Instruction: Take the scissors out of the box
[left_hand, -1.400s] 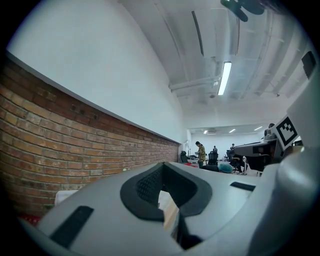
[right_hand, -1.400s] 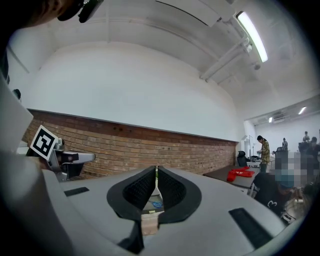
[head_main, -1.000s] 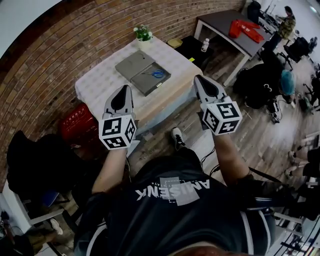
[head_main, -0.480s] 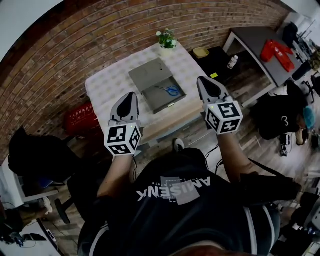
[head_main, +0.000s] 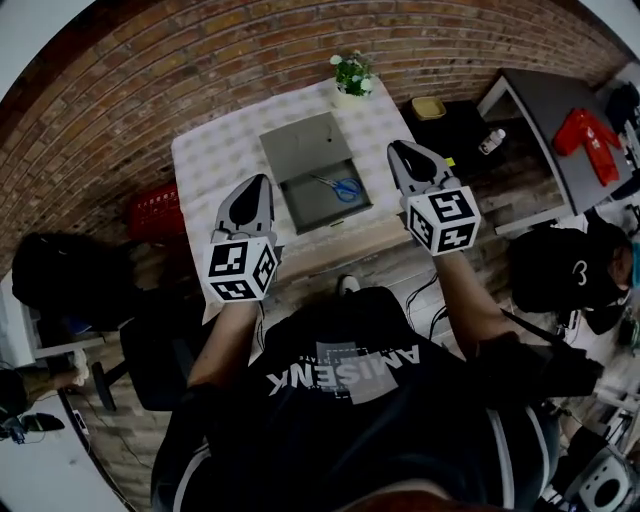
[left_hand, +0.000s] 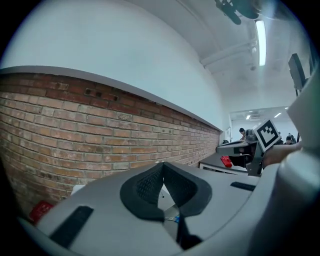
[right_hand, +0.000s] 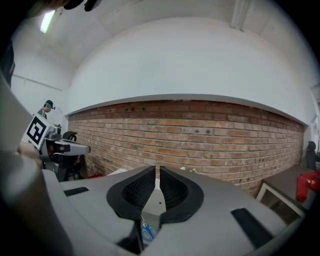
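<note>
Head view shows the left tool clenched and empty near the table's near edge, left of the box, seemingly held in readiness rather than working. Between the tools the grey box lies open mid-table, lid thrown back toward the far edge. This leaves the blue-handled scissors exposed in its tray, toward the right wall. The right tool, also clenched on nothing, hovers by the table's right edge, nearer the scissors and probably the one to take them. Compared with a second ago, the table sits squarely between the tools, and both are closer to it.
</note>
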